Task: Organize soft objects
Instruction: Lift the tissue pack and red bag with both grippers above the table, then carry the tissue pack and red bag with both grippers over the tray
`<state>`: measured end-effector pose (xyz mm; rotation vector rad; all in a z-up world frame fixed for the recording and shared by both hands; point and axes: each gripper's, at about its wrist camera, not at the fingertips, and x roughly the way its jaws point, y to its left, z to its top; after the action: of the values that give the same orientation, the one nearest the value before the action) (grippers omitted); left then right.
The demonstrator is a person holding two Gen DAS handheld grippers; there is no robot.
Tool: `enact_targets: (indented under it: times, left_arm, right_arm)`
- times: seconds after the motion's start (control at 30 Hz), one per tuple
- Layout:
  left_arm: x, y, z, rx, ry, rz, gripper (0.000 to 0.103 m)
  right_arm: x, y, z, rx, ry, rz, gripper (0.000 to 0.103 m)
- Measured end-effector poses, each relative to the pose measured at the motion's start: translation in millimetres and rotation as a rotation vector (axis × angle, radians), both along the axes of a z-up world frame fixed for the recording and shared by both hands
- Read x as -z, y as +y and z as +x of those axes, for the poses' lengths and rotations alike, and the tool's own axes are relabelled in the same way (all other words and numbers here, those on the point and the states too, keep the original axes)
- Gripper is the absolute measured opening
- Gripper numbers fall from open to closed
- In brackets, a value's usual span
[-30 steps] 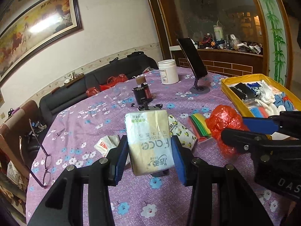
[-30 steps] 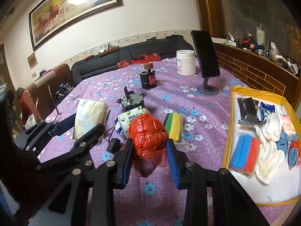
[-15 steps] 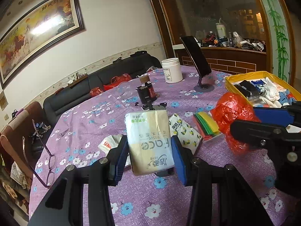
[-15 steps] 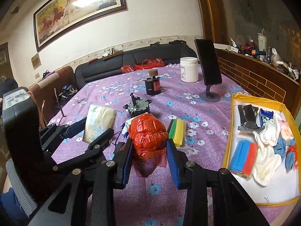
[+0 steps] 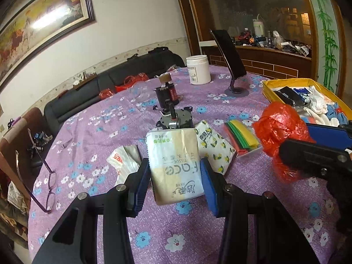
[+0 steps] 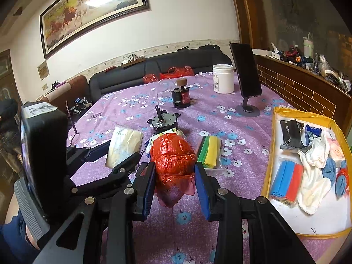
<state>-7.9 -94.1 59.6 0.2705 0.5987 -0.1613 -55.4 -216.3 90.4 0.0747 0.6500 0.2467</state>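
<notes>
The left gripper [image 5: 175,176] has its blue pads clamped on either side of a soft plastic-wrapped pack of facial tissue, cream and white [image 5: 176,165], held clear above the purple flowered tablecloth [image 5: 105,127]. The right gripper [image 6: 173,182] pinches a crumpled red plastic bag [image 6: 173,156], its loose tail hanging below the pads. Both look light and squashy. The pack seems best gripped across its flat sides, as it is. The bag's film looks slippery, so I'd hold its bunched middle, not the tail. On the cloth lie a lemon-printed tissue packet [image 5: 214,148], a stack of red, green and yellow cloths [image 6: 209,151] and a small metal motor [image 6: 164,121]. To the right sits a yellow-rimmed tray [image 6: 269,154], part filled with sponges and rags, the likely destination.
</notes>
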Motion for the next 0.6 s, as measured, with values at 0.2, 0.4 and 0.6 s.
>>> enact_targets:
  times: [0.2,0.4,0.6]
  left_arm:
    - [2.3,1.3,2.6,-0.006,0.023,-0.01,0.044]
    - [3.0,1.7,3.5,-0.007,0.026,-0.012,0.044]
    - [-3.6,5.3,1.5,-0.013,0.014,-0.044,0.044]
  right_arm:
    - [0.4,-0.3,-0.7,0.002,0.005,0.005,0.038]
    - [-3.0,-6.4,-1.7,0.015,-0.004,0.014,0.038]
    - [-11.8,-32.0,-4.6,0.072,-0.024,0.053,0.038]
